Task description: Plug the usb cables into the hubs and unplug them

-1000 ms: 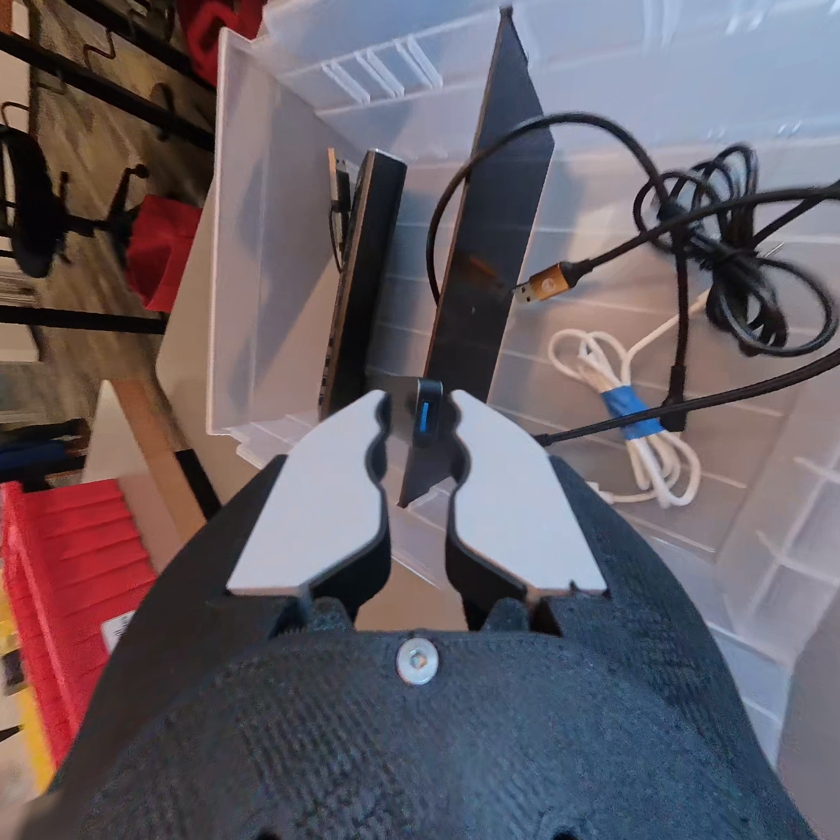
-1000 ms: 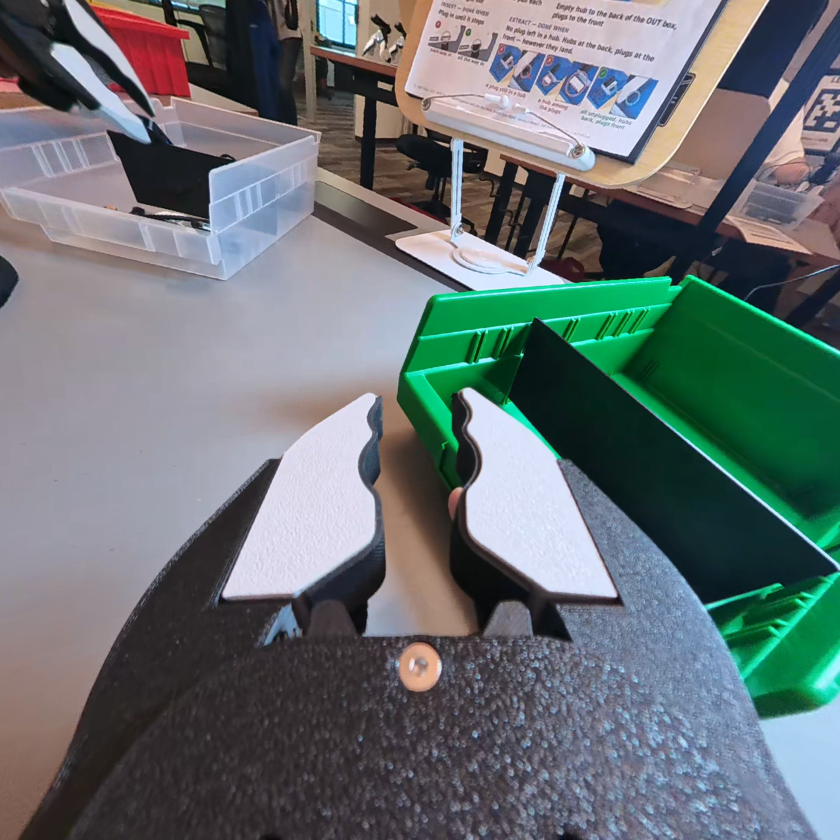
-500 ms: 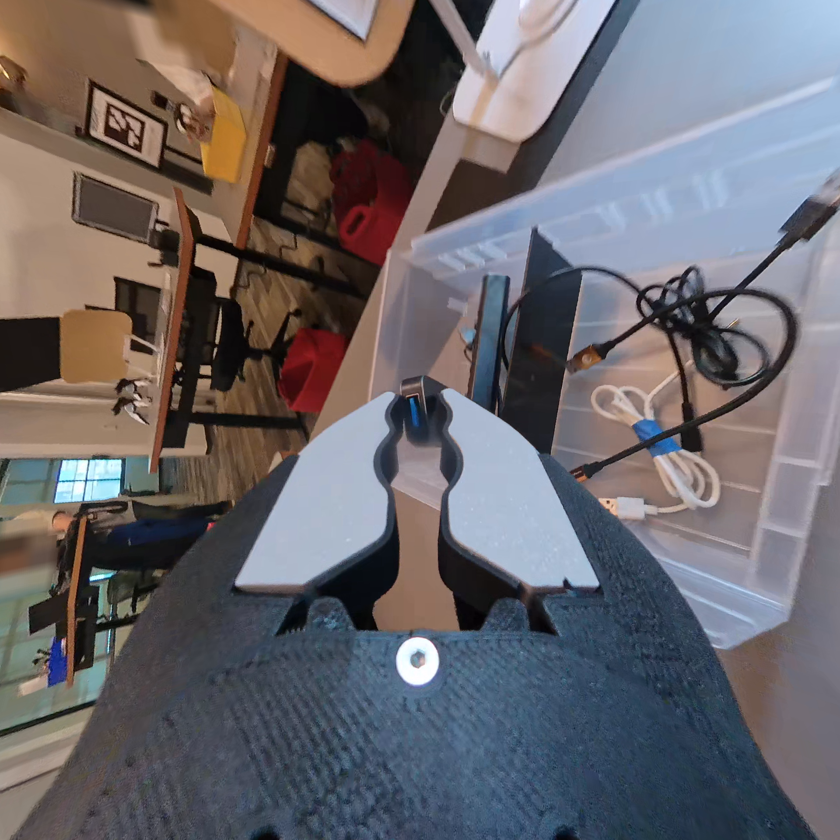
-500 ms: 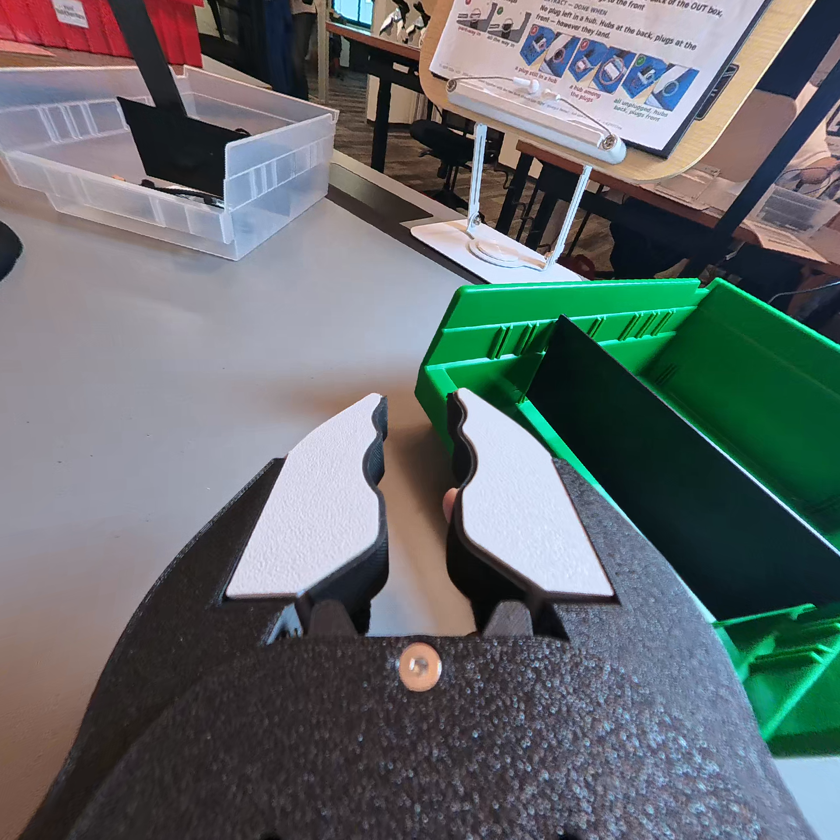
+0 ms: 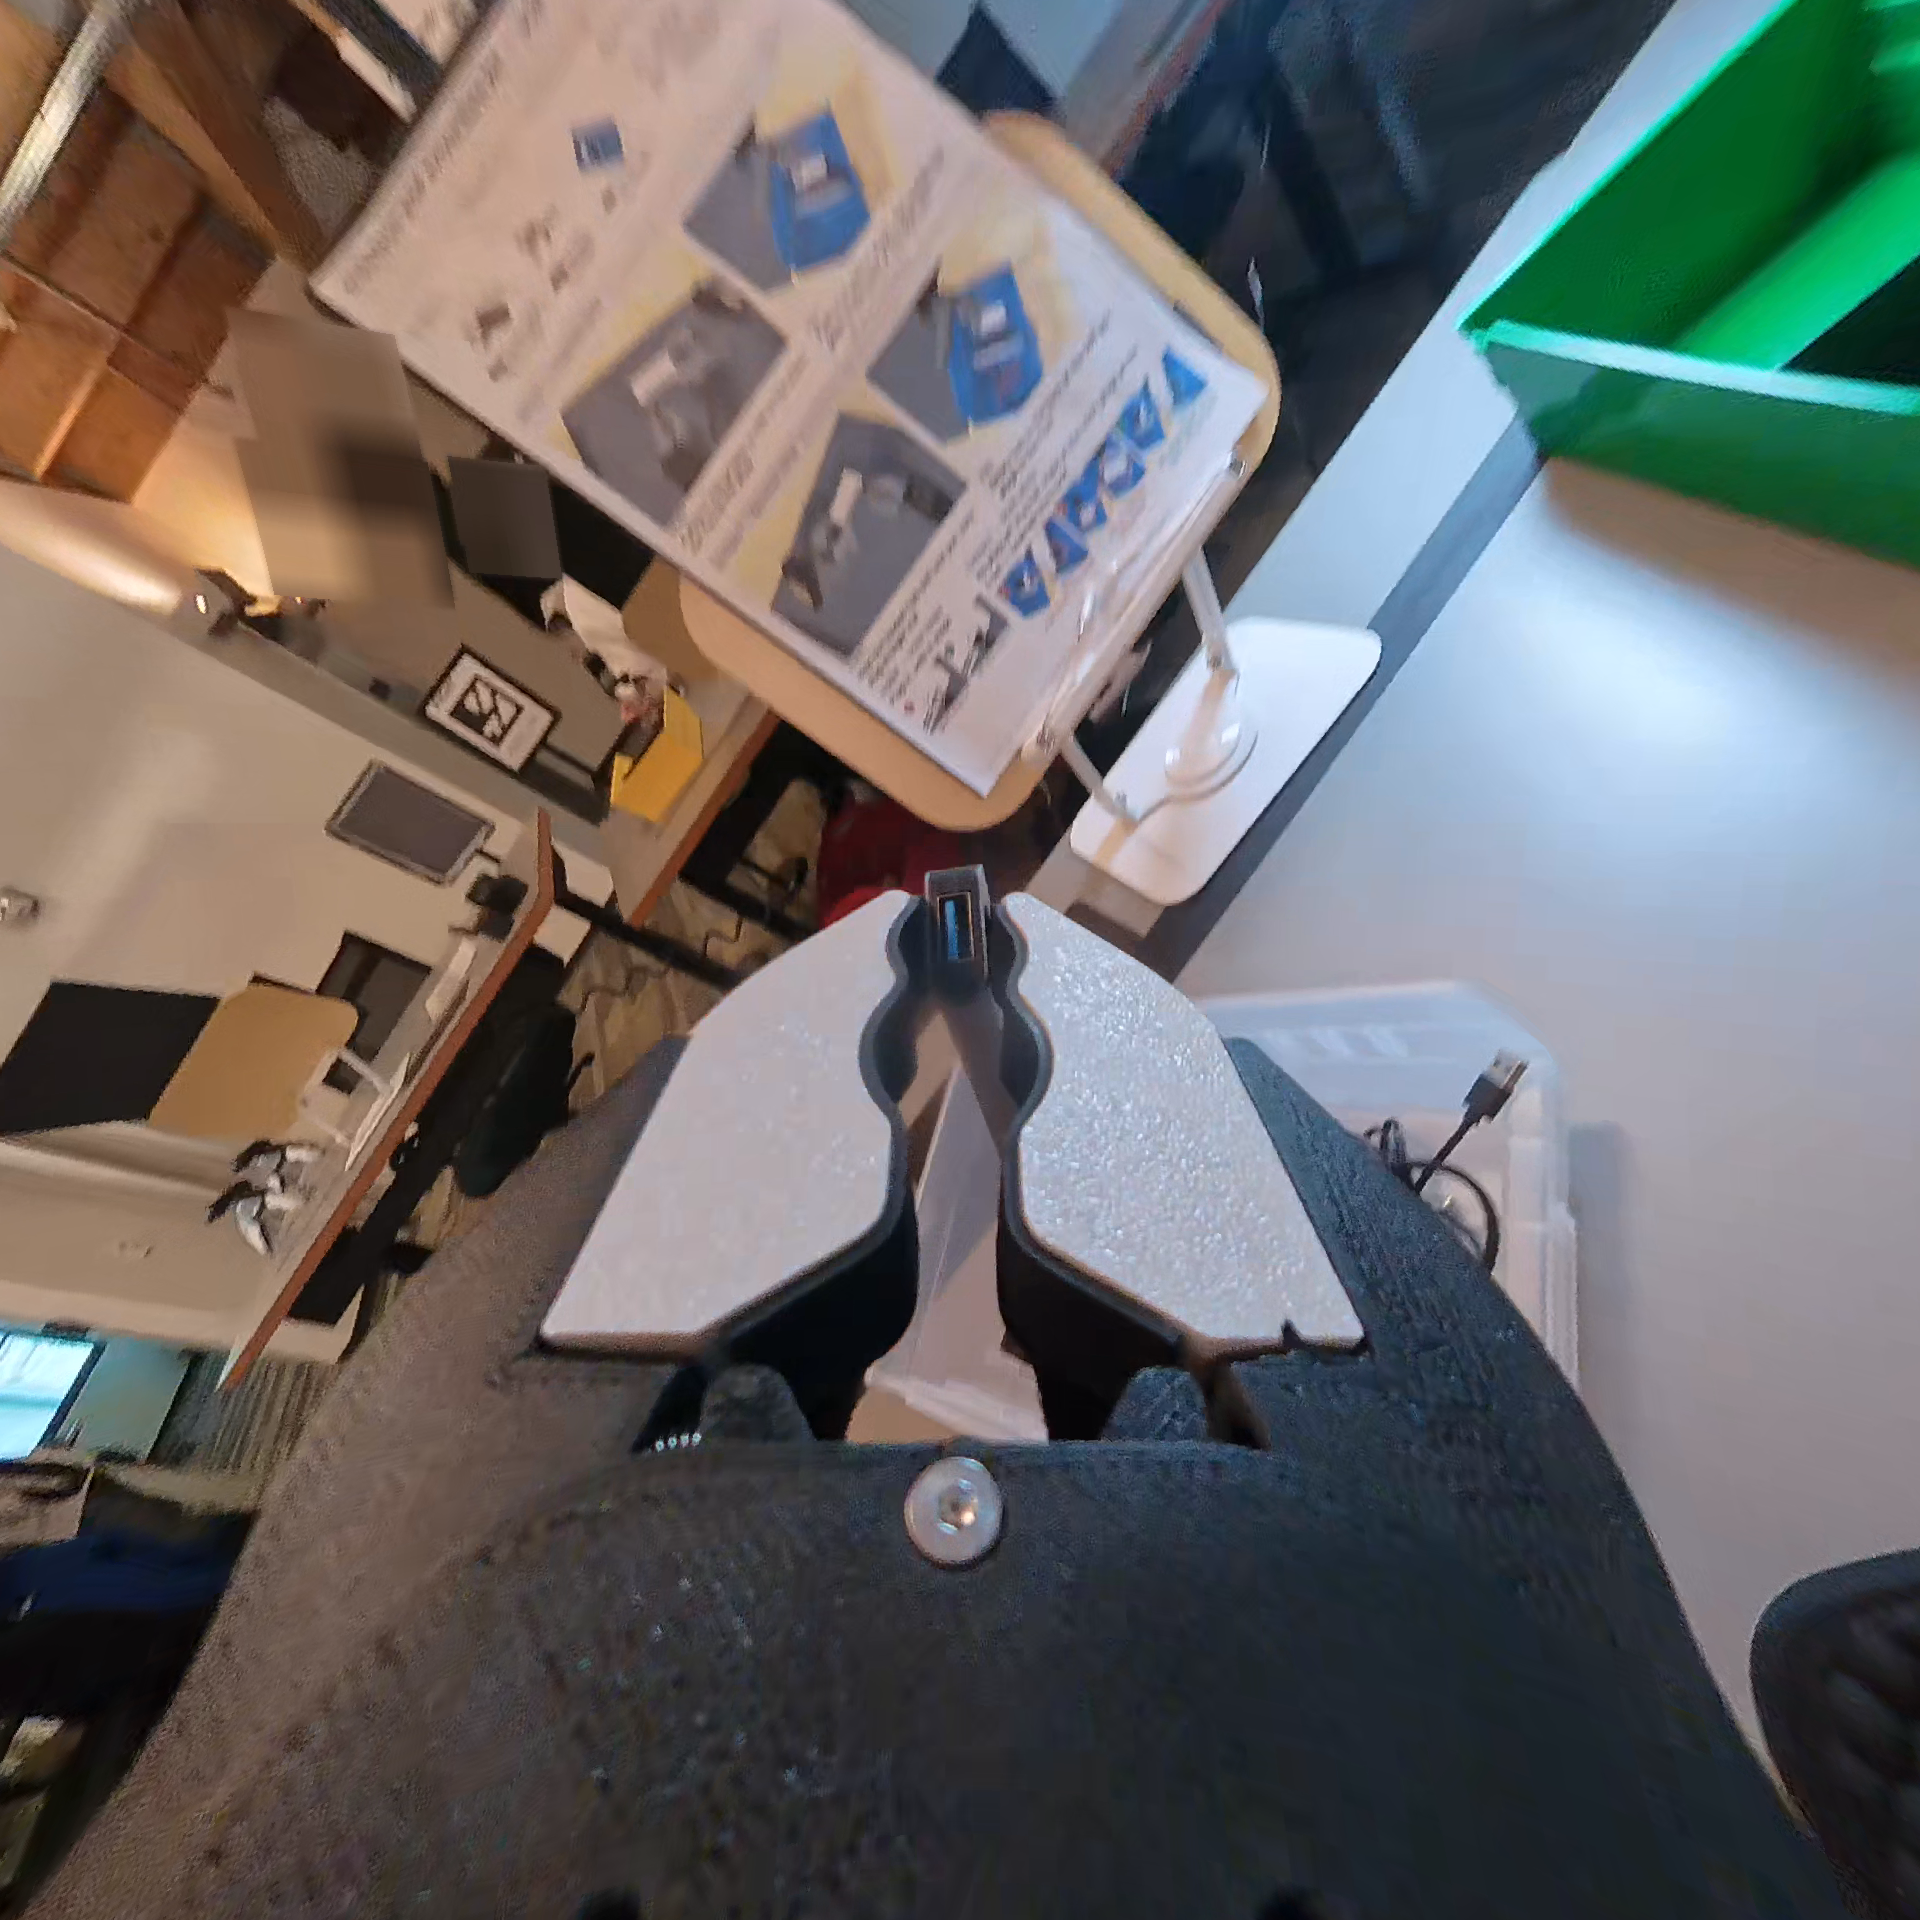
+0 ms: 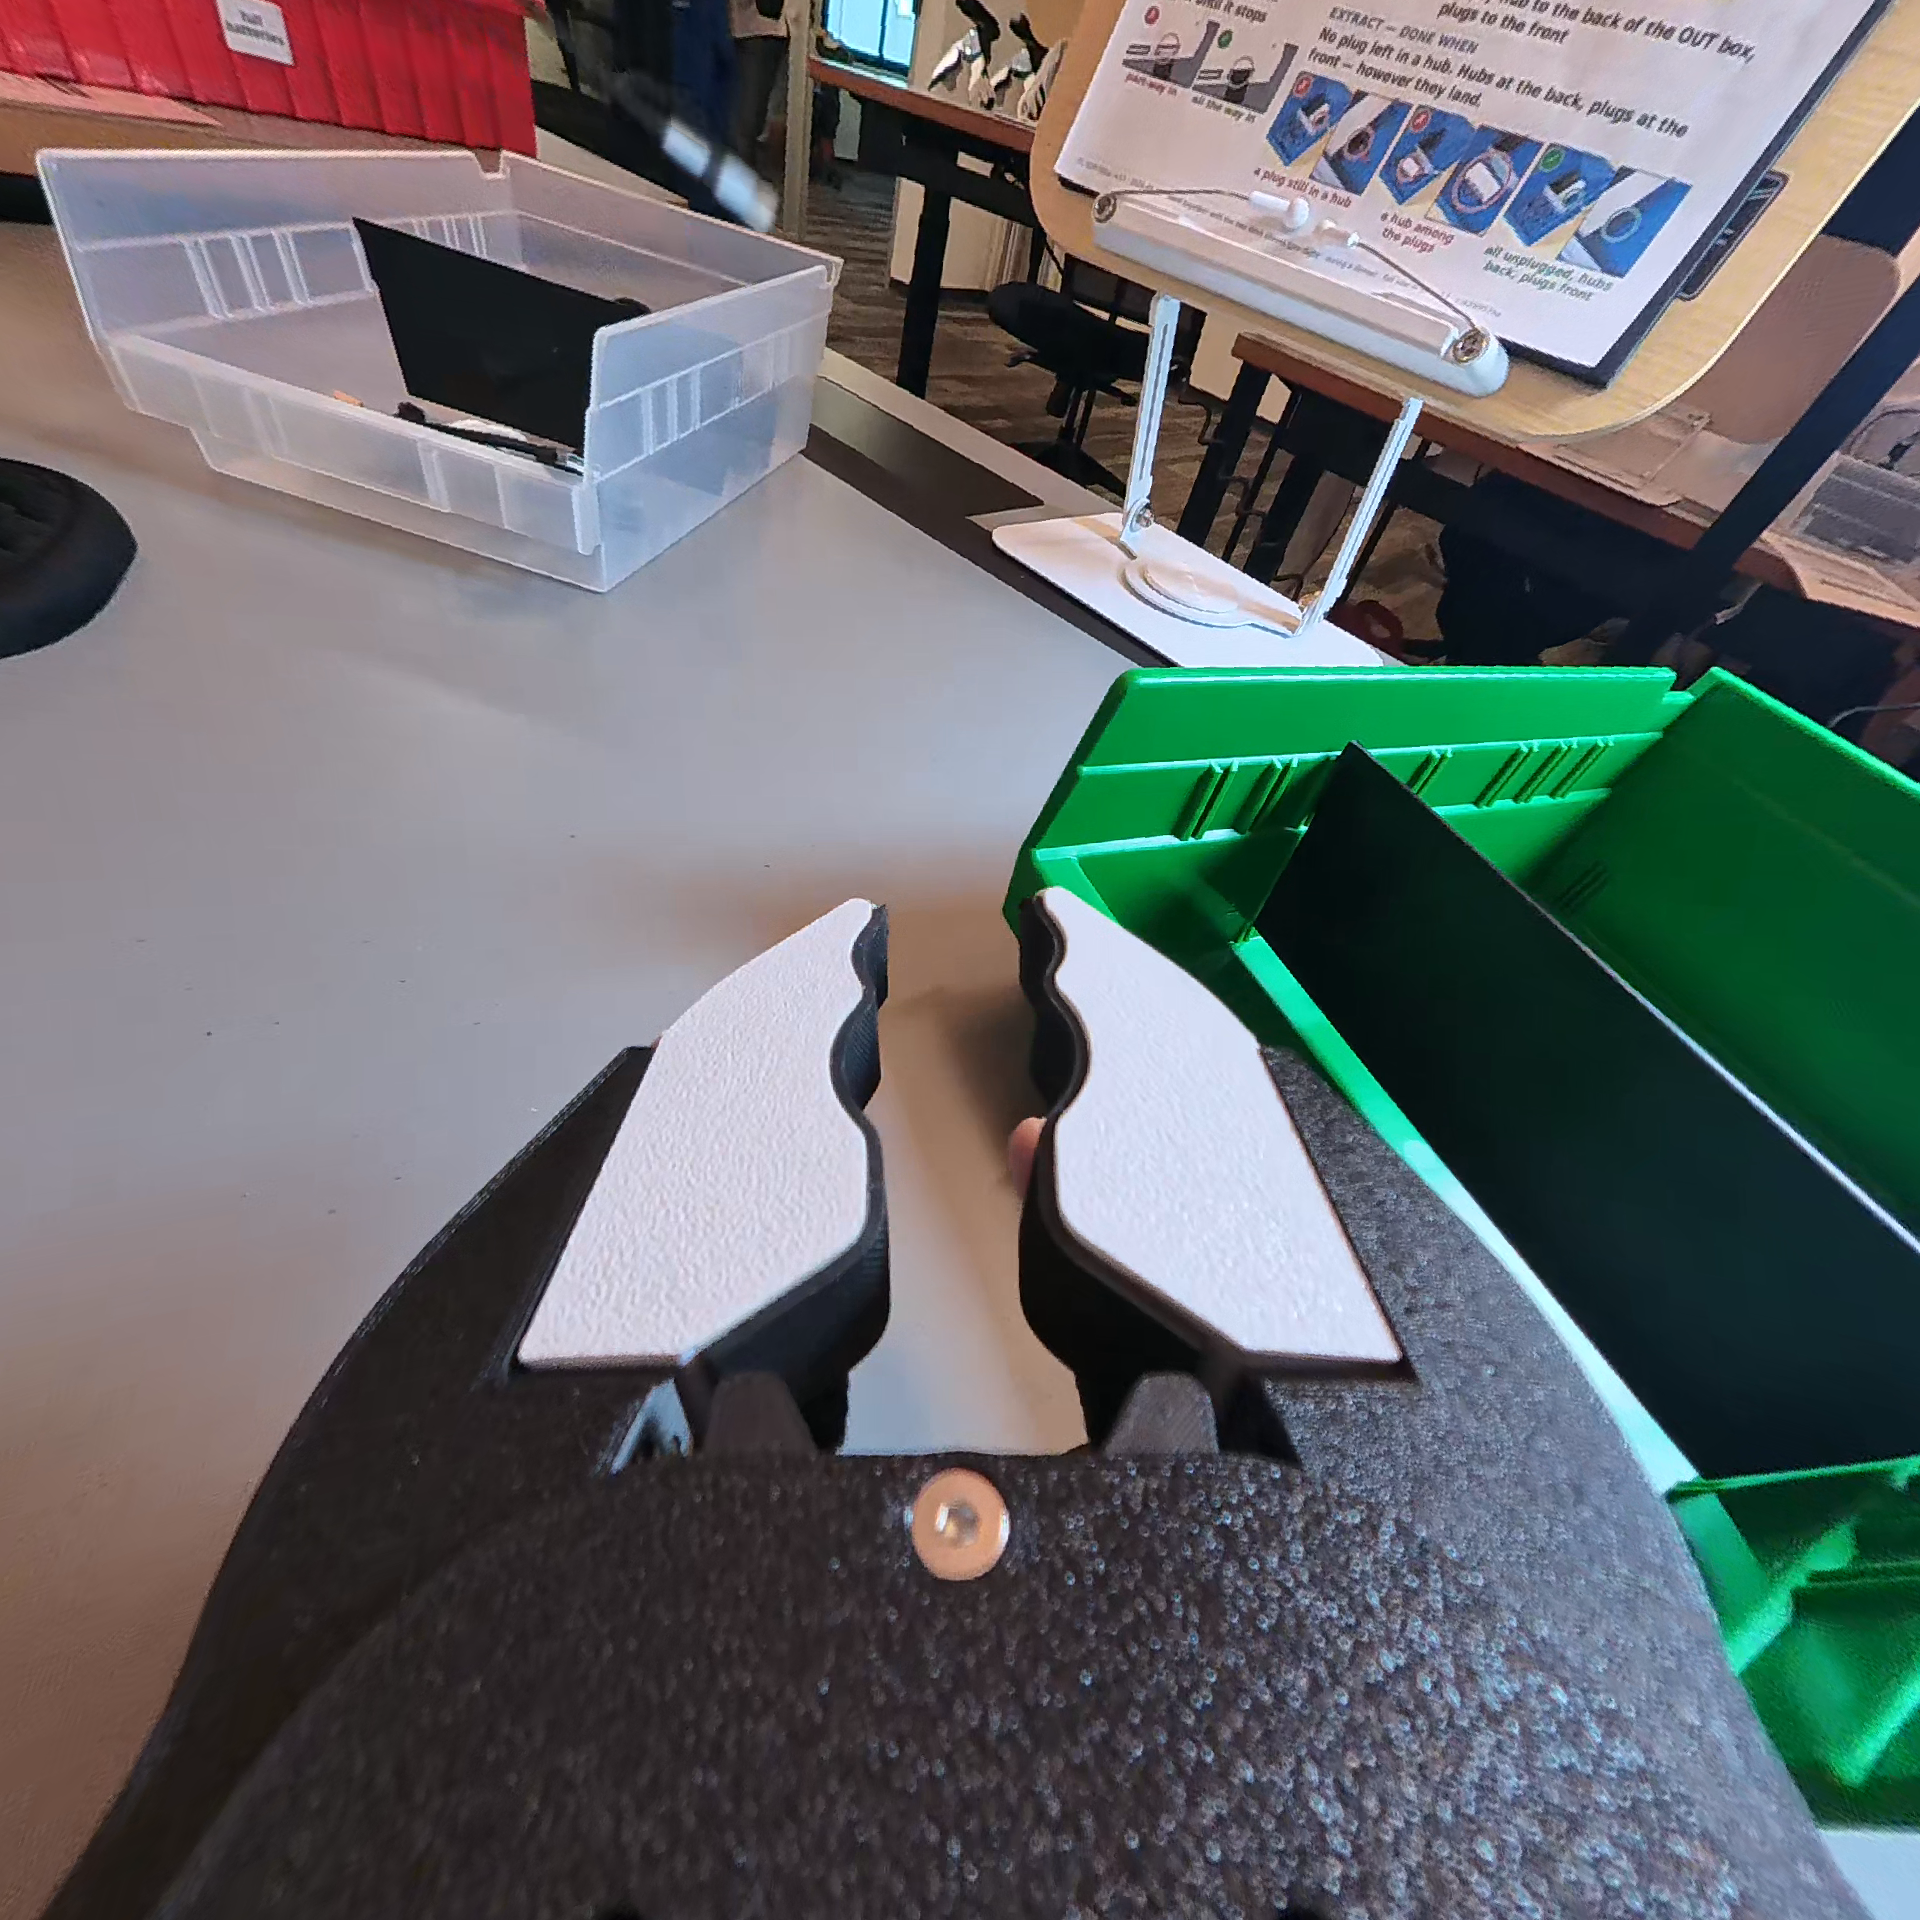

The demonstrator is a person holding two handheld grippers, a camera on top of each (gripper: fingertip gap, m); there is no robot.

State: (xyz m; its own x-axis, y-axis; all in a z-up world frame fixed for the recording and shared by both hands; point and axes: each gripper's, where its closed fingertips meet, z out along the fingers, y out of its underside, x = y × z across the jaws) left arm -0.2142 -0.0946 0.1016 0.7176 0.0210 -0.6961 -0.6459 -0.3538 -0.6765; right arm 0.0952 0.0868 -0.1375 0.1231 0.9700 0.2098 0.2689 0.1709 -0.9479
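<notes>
My left gripper (image 5: 956, 920) is shut on a small dark USB hub (image 5: 958, 925) whose blue port faces the camera. It holds the hub high above the clear bin (image 5: 1455, 1039), where black cables (image 5: 1455, 1153) lie. In the right wrist view the clear bin (image 6: 312, 436) stands at the far left of the grey table (image 6: 416, 831), with a black divider (image 6: 488, 322) and cables inside. My right gripper (image 6: 954, 951) is open and empty, low over the table beside the green bin (image 6: 1299, 717).
The green bin has a black divider (image 6: 1558, 1091) and shows in the left wrist view (image 5: 1704, 436) at top right. A white stand (image 6: 1195, 582) holds an instruction board (image 6: 1455, 135) at the table's far edge. Red bins (image 6: 260, 52) stand at the far left.
My left gripper has lifted the hub out of the clear bin and swung up toward the instruction board. My right gripper has shifted slightly, staying open by the green bin.
</notes>
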